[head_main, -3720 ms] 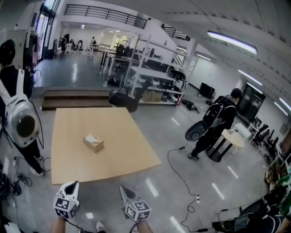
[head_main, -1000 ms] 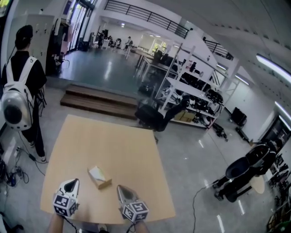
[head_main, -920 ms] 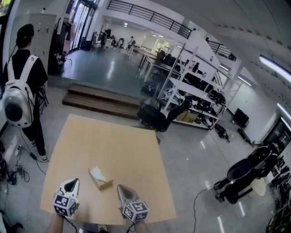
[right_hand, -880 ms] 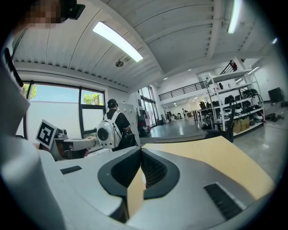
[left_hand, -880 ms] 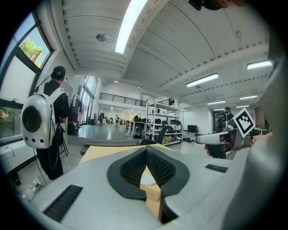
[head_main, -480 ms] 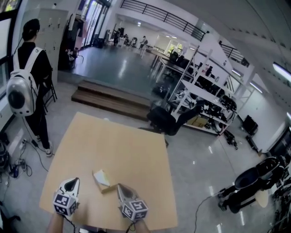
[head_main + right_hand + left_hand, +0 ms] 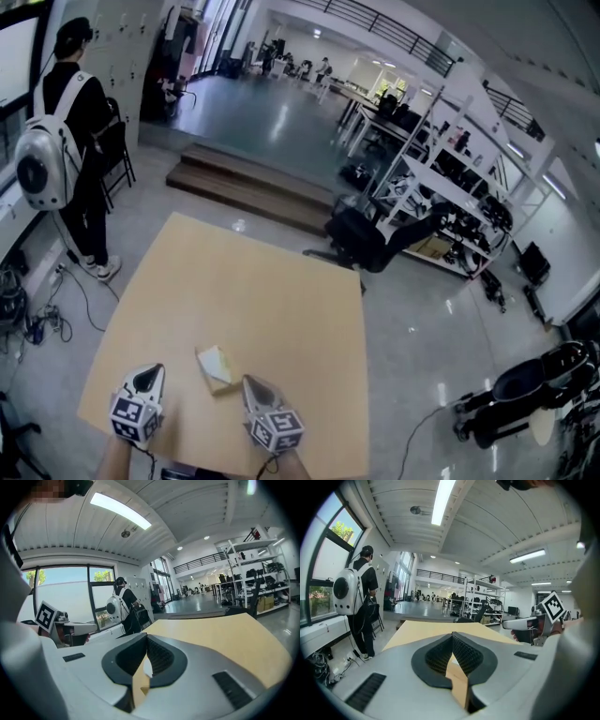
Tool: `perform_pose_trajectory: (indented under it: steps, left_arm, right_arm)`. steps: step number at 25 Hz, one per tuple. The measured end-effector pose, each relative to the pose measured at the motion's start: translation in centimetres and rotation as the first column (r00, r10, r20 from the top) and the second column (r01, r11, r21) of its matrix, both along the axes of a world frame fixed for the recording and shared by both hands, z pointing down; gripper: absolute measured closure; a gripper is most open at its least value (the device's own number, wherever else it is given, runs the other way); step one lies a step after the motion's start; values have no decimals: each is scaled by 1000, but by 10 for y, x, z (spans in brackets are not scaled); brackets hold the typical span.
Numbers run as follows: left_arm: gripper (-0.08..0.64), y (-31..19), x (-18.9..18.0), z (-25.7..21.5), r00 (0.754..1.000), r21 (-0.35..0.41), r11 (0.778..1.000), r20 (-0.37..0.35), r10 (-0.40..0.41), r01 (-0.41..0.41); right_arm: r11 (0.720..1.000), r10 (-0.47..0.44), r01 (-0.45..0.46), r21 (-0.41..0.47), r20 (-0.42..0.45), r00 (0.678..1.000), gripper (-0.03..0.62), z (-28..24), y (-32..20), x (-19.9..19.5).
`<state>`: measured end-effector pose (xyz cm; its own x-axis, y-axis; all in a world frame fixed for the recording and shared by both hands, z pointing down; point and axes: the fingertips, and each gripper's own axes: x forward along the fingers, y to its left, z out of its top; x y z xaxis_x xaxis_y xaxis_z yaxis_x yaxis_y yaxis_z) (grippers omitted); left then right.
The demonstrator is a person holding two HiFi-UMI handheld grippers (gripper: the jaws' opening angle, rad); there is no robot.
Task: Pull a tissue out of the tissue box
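Nearest, at the bottom of the head view, the left gripper [image 7: 147, 374] and the right gripper [image 7: 250, 382] are held side by side over the near edge of the counter [image 7: 281, 309], each pointed forward and slightly down. In the left gripper view its jaws are seen closed tip to tip, with nothing held between them; only the tan counter surface shows through the gap beneath the tips. The right gripper's jaws are likewise seen pressed together and empty in its own view, with a small white patch visible through the gap beneath them.

The tissue box [image 7: 217, 369] is found lying on the counter between the two grippers and a little ahead of them, nearer the right one, just beside its tip. A white tissue [image 7: 214, 360] is seen on its top. The box is not gripped by either pair of jaws.

Beyond the counter, at the far left, a person [image 7: 82, 141] wearing a white backpack [image 7: 37, 171] is seen standing. Farther back, low steps [image 7: 248, 192], a tipped black chair [image 7: 367, 240] and metal shelving [image 7: 459, 192] are seen on the glossy floor [image 7: 272, 112].
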<state>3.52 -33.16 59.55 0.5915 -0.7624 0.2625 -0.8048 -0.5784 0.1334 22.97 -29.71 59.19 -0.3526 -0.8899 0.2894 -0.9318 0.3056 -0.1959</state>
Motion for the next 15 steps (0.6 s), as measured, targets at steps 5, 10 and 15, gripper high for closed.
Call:
perform_pose_trajectory:
  steps: [5,10,15]
  left_arm:
    - [552,0,6,18,1000,-42,999,8,-14,14]
    - [552,-3,6,33,999,-81,996,25,-27,29]
    - [552,-2,9,51,999,-115,992,31,-44,47]
  right_arm:
    - [998,-31,31,-46,7,1000,581,21,-5,1]
    - [996,-39,41,-84,22,999,581,38,-9,6]
    - [990,-71,74,-122,28,997,581,55,-11,5]
